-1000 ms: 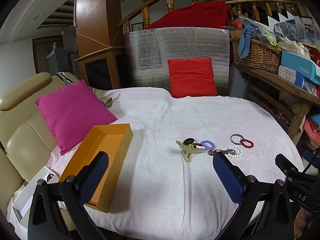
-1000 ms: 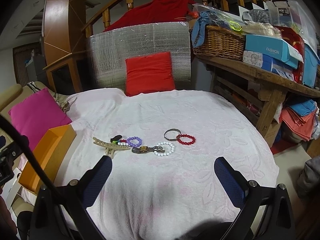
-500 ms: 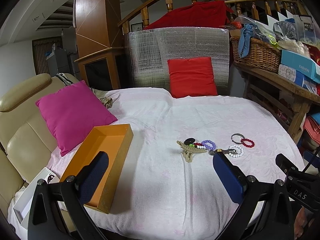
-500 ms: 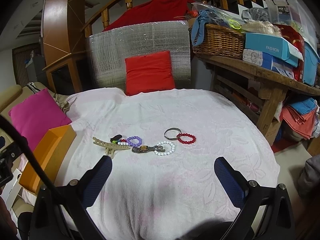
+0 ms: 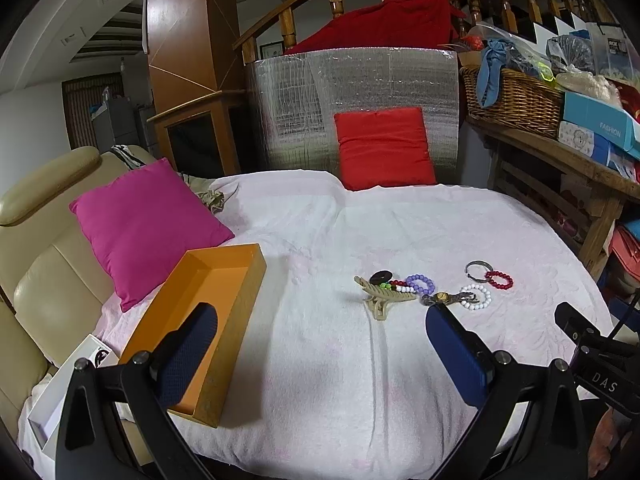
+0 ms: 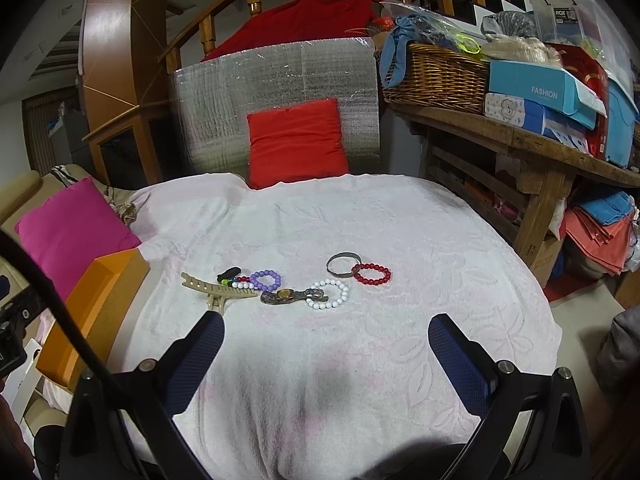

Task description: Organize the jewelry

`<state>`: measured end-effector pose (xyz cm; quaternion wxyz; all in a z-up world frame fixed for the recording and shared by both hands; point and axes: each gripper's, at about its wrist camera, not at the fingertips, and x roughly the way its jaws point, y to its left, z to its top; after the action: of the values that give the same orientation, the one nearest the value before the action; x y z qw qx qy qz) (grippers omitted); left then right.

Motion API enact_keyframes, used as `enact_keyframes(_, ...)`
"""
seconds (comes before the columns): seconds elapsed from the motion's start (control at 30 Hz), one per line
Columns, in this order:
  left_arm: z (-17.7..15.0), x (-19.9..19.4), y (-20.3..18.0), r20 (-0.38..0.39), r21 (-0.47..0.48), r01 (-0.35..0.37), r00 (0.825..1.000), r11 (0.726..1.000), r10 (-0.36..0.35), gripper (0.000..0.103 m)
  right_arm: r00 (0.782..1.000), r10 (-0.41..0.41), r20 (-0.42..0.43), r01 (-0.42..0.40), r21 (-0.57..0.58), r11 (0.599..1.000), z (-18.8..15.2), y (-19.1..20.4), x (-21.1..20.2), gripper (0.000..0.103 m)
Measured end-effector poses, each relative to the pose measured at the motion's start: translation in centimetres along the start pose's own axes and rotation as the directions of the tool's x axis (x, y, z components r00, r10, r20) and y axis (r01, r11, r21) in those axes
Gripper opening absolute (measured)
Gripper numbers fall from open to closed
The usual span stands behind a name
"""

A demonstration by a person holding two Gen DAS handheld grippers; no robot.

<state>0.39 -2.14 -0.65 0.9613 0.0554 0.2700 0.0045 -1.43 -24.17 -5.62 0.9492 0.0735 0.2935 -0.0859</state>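
Both claws [image 5: 320, 316] [image 6: 326, 326] agape, level above jewelry [image 6: 288, 284]

both fisheye views look forward and down over the white textured bedspread [image 5: 320, 360] toward the square red cushion [image 6: 298, 142]. the left view sits further left, near the open orange cardboard box [image 5: 208, 320]. both share the jewelry cluster [image 6: 288, 284].

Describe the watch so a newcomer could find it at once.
On the white bedspread, find the jewelry cluster right of the orange box. The watch lies nearest the grippers, its band end on the white bead bracelet. It alone has a gold face on a dull metal band.
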Motion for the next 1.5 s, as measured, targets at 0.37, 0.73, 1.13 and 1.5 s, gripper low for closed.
enact_keyframes(0.37,0.3,3.8,-0.3,-0.049,0.003,0.015,0.999,1.0,-0.015,0.103,1.0,-0.003,-0.017,0.004,0.035,0.999,0.5,-1.4,2.8,0.103)
enact_keyframes(0.73,-0.9,17.6,2.0,-0.263,-0.19,0.136,0.947,0.972,-0.184,0.103,0.988,0.118,-0.097,-0.091,0.244,0.966,-0.3,-8.8,11.7,0.103)
enact_keyframes(1.13,0.5,26.9,-2.4,-0.279,-0.293,0.372,0.848,0.881,-0.451,0.055,0.954,0.254,-0.16,-0.175,0.39,0.904,0.2,-11.3,19.2,0.085)
enact_keyframes(1.5,-0.6,28.5,-2.0,-0.259,-0.356,0.482,0.773,0.801,-0.58,0.011,0.909,0.319,-0.268,-0.204,0.382,0.902,1.5,-7.7,26.1,0.036)
